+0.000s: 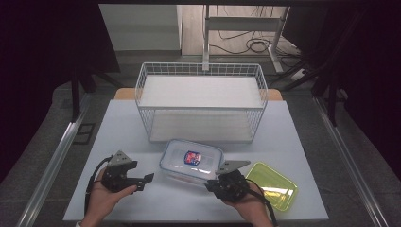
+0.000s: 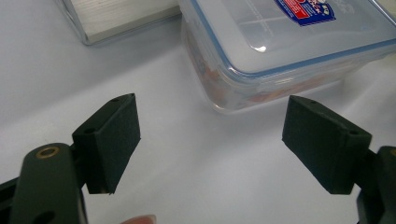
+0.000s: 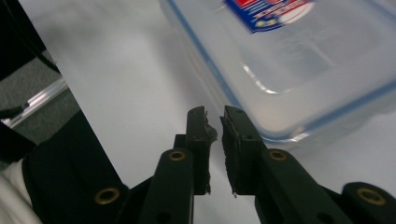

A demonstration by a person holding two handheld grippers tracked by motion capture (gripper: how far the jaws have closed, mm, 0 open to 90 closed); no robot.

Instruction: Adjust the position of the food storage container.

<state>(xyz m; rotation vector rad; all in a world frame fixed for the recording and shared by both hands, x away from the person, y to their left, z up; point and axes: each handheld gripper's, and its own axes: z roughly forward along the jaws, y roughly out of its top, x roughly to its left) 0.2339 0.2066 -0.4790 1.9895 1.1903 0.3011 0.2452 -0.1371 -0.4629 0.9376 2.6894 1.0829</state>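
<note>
The left gripper [image 1: 150, 178] sits low over the white surface [image 1: 118, 123], held in a hand [image 1: 101, 198] at the near edge, its jaws spread wide with nothing between them. In the left gripper view the two dark pads [image 2: 112, 140] frame bare surface, and the box [image 2: 280, 51] lies just ahead and a little to the right of the gap, apart from both pads. The box is a clear lidded container with a blue seal line and a red and blue label [image 1: 192, 157] on top; something orange-brown shows dimly through its wall, too unclear to name. The right gripper [image 1: 208, 187] is held in the other hand [image 1: 250, 208] at the box's near corner. In the right gripper view [image 3: 214, 128] its jaws stand nearly together, only a thin slit between them, holding nothing; the box's corner [image 3: 289, 135] lies right beside the right-hand jaw, and whether they touch cannot be told. A yellow-green tray [image 1: 274, 185] lies just beyond the right gripper's outer side. Well ahead of both grippers, past the box, stands a white wire basket [image 1: 201, 101].
</note>
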